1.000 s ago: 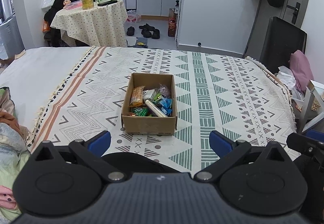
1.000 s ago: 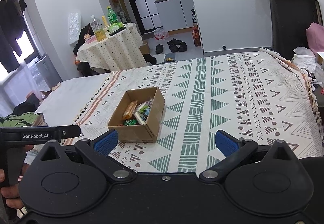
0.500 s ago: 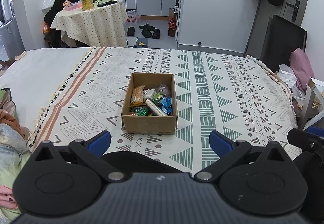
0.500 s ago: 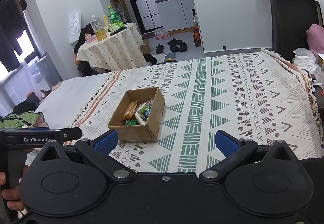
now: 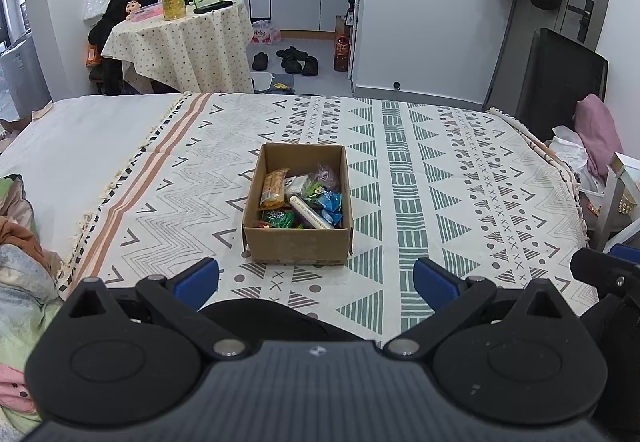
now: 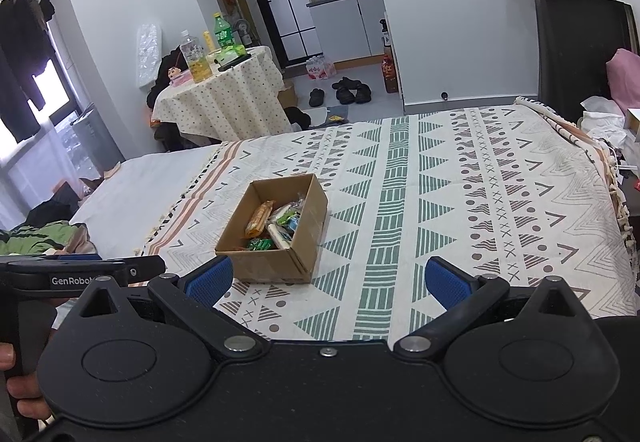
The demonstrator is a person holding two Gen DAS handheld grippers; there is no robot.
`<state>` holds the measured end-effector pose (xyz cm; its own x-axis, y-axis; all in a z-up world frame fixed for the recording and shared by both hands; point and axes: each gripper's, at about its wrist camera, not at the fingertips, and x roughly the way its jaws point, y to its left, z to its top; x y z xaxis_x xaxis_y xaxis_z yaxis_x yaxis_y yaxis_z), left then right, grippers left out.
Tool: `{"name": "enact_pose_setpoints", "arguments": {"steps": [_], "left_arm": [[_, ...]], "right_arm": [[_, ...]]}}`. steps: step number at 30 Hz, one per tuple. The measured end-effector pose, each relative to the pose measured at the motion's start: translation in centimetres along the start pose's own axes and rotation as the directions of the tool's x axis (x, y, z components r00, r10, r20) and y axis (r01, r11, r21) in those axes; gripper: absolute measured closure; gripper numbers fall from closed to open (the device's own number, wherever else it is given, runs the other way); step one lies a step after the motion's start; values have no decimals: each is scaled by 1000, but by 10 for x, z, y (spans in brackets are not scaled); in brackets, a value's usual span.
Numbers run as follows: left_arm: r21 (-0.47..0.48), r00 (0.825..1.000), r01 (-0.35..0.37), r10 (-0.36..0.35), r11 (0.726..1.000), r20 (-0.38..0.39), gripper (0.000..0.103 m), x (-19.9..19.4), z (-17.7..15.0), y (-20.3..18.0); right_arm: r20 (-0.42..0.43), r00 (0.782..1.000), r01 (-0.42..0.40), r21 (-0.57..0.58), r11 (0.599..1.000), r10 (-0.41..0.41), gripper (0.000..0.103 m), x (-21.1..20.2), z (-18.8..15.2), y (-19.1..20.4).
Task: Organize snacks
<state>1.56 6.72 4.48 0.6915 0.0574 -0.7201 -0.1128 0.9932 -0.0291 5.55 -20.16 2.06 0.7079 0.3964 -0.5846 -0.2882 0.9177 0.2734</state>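
Right up close, the left gripper [image 5: 316,278] and the right gripper [image 6: 326,278] are both wide open and hold nothing. Bare patterned blanket [image 5: 440,202] lies all around the cardboard box [image 5: 298,242], which sits just past them with the snacks [image 5: 300,198] inside. Farther back, bottles stand on a small round table [image 5: 180,42].

I see a bed [image 5: 100,146] covered by a patterned blanket [image 5: 440,178] with triangles and zigzags. A cardboard box [image 5: 298,242] with snacks stands directly on the blanket, near the middle. At the near left edge, some crumpled clothes [image 5: 20,242] lie on the bed.
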Motion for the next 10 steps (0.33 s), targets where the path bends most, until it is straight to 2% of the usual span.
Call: {"name": "enact_pose_setpoints", "arguments": {"steps": [10], "left_arm": [[-1, 1000, 4, -4, 1000, -12, 0, 10, -2, 3]], "right_arm": [[-12, 1000, 7, 10, 1000, -7, 0, 8, -2, 0]]}}
